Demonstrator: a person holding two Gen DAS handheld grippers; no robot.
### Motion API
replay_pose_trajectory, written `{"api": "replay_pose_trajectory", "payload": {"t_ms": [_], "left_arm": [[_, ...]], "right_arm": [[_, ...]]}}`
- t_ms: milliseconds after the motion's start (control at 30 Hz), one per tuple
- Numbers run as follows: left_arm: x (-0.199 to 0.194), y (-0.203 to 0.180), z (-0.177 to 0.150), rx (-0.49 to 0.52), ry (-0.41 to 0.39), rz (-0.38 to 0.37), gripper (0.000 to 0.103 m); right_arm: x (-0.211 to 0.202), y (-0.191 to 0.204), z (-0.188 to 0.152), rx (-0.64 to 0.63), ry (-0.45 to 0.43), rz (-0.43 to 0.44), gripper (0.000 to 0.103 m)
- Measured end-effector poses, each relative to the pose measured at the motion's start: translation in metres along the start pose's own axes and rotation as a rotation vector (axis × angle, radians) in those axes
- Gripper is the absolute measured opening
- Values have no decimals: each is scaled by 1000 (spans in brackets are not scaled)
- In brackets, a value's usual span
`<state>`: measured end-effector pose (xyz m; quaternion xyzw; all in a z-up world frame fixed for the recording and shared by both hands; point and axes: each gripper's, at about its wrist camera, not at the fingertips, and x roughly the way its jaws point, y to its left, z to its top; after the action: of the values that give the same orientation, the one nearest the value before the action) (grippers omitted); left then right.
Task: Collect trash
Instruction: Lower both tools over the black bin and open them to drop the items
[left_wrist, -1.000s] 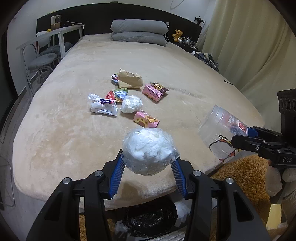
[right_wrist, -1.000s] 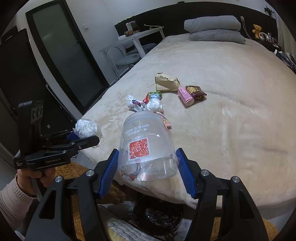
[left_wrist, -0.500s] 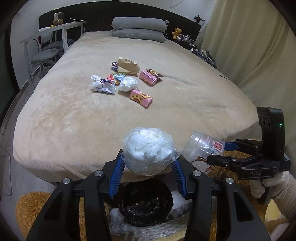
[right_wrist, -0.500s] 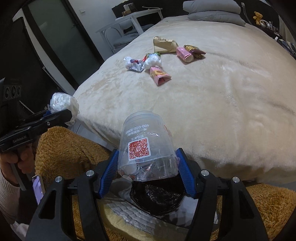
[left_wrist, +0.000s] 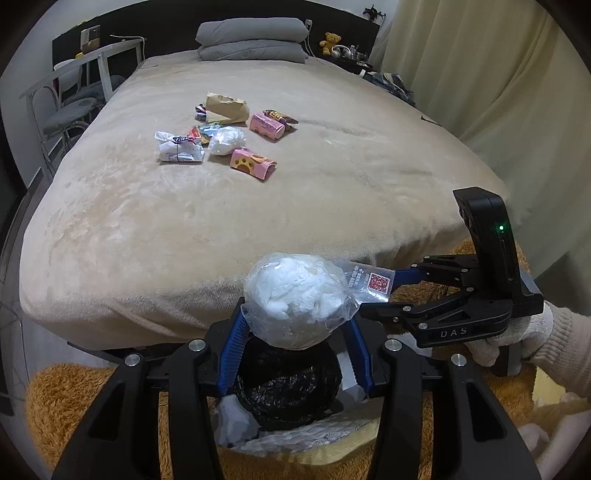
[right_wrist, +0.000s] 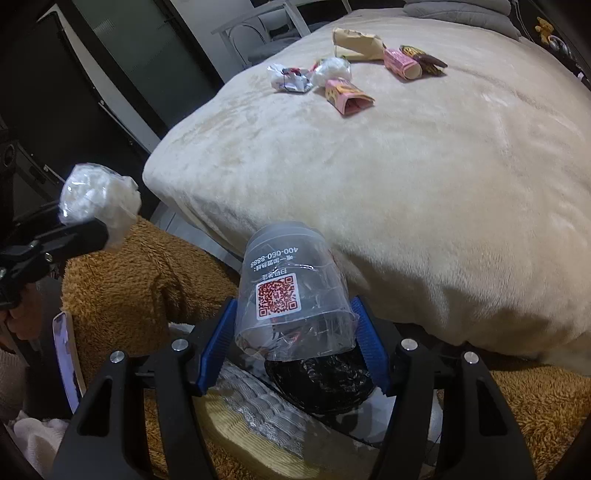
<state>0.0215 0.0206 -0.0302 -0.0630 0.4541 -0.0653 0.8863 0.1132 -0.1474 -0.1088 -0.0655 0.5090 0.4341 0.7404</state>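
Dim, even indoor light; soft shadows, sharp focus, strong fisheye bending and black vignette at the corners.

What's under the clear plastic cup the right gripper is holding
Below the clear plastic cup sits a bin with a black liner. The cup and gripper fingers cover part of its opening, so its contents can't be made out.

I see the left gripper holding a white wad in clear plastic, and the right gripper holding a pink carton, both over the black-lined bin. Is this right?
Not quite. The right gripper holds a clear plastic cup with a red QR sticker, as the right wrist view shows. The pink cartons lie on the bed. The left gripper does hold the white wad over the bin.
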Motion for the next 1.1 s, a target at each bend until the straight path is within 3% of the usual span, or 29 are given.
{"api": "replay_pose_trajectory", "payload": {"t_ms": [100,267,400,900,1100], "left_arm": [[2,-4,-1,20,14,-6,48],[13,-3,-8,-58,54,-66,48],[25,-10,-13,-58,91,-77,48],[118,-9,-48,-151,454,-50,48],[137,-11,-54,-156,525,-36,50]], "right_arm": [[0,-7,-9,16,8,-21,63],[-8,-11,-12,56,-7,-47,63],[-5,-11,-16,94,15,-54,63],[45,-31,-30,287,200,-11,64],[52,-33,-30,308,206,6,68]]}}
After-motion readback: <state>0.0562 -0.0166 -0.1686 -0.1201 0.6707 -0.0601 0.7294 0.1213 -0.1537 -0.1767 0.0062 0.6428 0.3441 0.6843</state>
